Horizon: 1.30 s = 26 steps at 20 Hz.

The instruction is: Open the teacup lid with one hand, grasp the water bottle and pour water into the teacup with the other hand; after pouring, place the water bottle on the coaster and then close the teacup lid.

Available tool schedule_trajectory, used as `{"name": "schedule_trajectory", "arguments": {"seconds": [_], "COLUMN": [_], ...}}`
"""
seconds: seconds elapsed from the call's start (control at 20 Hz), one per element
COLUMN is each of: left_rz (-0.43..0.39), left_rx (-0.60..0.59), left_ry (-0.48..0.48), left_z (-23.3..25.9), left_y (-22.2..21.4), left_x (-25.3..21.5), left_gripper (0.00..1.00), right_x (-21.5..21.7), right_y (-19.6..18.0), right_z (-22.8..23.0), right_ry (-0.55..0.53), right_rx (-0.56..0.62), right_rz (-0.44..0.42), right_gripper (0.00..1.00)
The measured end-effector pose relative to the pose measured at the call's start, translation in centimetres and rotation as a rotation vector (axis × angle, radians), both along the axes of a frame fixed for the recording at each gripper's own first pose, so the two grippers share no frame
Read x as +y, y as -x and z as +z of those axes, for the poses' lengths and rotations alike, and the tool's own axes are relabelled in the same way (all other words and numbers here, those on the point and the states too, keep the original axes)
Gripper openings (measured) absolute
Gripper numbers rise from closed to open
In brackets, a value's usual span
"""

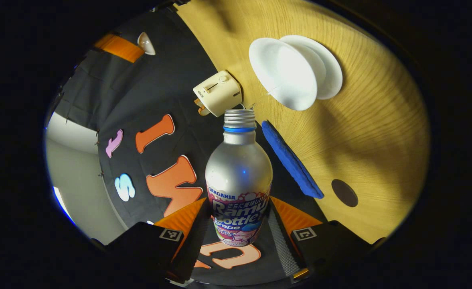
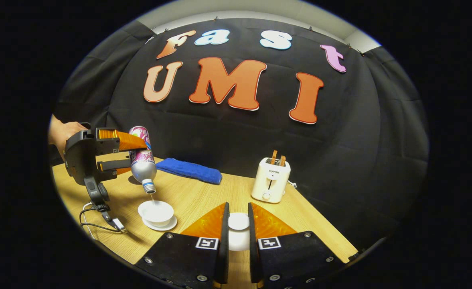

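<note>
The left gripper (image 2: 129, 154) has its fingers clamped on the tilted silver metal water bottle (image 2: 141, 160), a thin stream falling into the white porcelain teacup (image 2: 155, 211) on the wooden surface (image 2: 203, 196), while the right gripper (image 2: 238, 224) clamps the partly hidden white lid (image 2: 238, 221).

Toaster (image 2: 270, 179), cloth (image 2: 189, 170) along wall, perhaps touching.

Left tongs (image 2: 133, 154) tip water bottle (image 2: 142, 165) over teacup (image 2: 155, 211); right tongs (image 2: 238, 224) clamp lid (image 2: 238, 221).
</note>
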<state>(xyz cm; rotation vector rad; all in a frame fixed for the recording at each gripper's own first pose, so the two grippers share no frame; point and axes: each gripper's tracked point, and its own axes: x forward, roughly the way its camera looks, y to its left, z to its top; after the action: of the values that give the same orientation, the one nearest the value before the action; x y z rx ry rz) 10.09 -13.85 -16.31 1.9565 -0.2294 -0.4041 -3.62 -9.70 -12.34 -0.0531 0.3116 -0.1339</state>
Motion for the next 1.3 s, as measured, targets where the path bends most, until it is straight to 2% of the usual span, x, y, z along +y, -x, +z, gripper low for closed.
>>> {"name": "schedule_trajectory", "arguments": {"seconds": [0.05,0.1,0.15,0.3,0.35,0.4,0.7,0.9,1.0,1.05,1.1,1.3], "left_rz": [0.003,0.002,-0.002,0.025,0.04,0.057,0.137,0.204,0.24,0.259,0.279,0.363], "left_rx": [0.005,0.003,0.0,0.02,0.033,0.043,0.026,0.095,0.111,0.122,0.135,0.196], "left_ry": [0.031,0.059,0.084,0.19,0.24,0.295,0.623,0.917,1.035,1.096,1.157,1.427], "left_z": [0.2,0.6,0.8,1.3,1.5,1.9,5.6,6.1,6.3,6.3,5.9,4.6], "left_y": [0.0,0.0,0.1,0.1,0.2,0.1,-0.8,-1.9,-2.5,-2.9,-3.4,-5.4], "left_x": [0.0,-0.1,-0.1,0.5,0.9,1.2,3.6,4.7,5.7,6.3,6.6,7.3], "left_gripper": [0.81,0.88,0.87,0.8,0.88,0.84,0.84,0.84,0.84,0.79,0.84,0.83], "right_x": [0.3,0.5,0.6,0.9,1.1,1.3,2.6,3.7,4.5,4.9,5.3,6.7], "right_y": [0.0,-0.1,-0.2,-0.6,-0.7,-0.8,-1.8,-2.4,-2.8,-2.8,-3.0,-3.8], "right_z": [-0.2,-0.2,-0.2,0.1,0.2,0.3,1.0,1.1,0.9,0.9,0.9,1.1], "right_ry": [-0.007,-0.008,-0.005,-0.013,-0.022,-0.029,-0.041,-0.068,-0.076,-0.078,-0.076,-0.06], "right_rx": [0.004,0.006,0.007,0.004,0.001,-0.001,-0.012,-0.014,-0.001,0.001,0.002,0.006], "right_rz": [0.006,0.009,0.01,0.01,0.013,0.017,0.032,0.04,0.051,0.056,0.064,0.085], "right_gripper": [0.22,0.22,0.22,0.22,0.22,0.22,0.22,0.22,0.22,0.22,0.22,0.22]}}
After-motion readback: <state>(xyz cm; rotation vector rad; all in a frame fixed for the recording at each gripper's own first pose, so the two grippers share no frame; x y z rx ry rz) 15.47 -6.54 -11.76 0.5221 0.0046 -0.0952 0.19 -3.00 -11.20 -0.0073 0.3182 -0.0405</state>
